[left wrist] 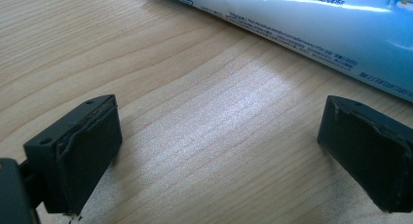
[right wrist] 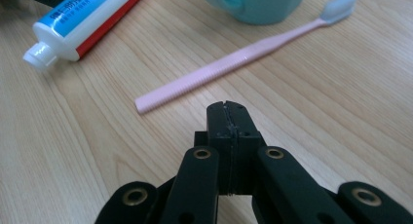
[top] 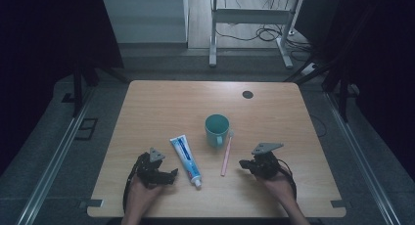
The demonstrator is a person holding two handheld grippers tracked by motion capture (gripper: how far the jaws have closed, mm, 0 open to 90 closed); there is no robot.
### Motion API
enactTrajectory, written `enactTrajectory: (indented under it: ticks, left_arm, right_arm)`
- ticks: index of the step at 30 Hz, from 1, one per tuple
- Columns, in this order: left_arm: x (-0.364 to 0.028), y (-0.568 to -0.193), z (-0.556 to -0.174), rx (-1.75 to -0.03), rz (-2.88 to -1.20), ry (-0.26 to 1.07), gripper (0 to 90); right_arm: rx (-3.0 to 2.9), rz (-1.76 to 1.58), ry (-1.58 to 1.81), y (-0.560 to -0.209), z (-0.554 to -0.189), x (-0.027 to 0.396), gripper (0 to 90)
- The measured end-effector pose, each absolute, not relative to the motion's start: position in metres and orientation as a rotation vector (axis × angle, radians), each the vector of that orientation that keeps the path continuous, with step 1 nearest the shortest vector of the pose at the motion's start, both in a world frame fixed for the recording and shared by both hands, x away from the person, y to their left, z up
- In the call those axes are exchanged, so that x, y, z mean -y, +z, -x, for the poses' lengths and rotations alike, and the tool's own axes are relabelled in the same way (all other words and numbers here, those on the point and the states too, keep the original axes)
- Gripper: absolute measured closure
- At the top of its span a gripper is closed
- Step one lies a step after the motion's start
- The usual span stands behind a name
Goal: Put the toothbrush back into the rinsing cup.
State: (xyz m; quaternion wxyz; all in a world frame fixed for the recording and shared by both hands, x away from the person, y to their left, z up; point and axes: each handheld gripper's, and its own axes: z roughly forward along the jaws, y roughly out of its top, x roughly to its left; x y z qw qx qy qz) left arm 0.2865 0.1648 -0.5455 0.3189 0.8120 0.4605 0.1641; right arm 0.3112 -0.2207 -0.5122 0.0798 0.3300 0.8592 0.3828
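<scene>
A teal cup point(top: 217, 129) stands near the middle of the wooden table point(top: 161, 102). A pink toothbrush point(top: 227, 154) lies just right of it, its bristle end beside the cup point(right wrist: 253, 5). A white and blue toothpaste tube point(top: 186, 160) lies to the left, cap toward the front. My left gripper point(top: 172, 174) rests on the table left of the tube, jaws wide apart over bare wood point(left wrist: 219, 136), with the toothpaste tube point(left wrist: 302, 24) just beyond. My right gripper point(top: 243, 163) sits right of the toothbrush, jaws pressed together with nothing between, its tip point(right wrist: 227, 109) a short way from the toothbrush handle point(right wrist: 214, 73).
A dark round grommet point(top: 247, 94) sits near the table's far right edge. Beyond the table stands a white desk frame point(top: 249, 24) with cables on the floor. Metal rails run along both sides of the table.
</scene>
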Motion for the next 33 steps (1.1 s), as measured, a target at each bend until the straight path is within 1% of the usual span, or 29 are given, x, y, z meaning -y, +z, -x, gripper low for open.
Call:
enactTrajectory:
  ticks: [33]
  left_arm:
    - [-0.165, -0.545, -0.287, -1.208, -2.139, 0.433, 2.4]
  right_arm:
    - [-2.638, -0.931, 1.188, -0.52, -0.333, 0.165, 89.3]
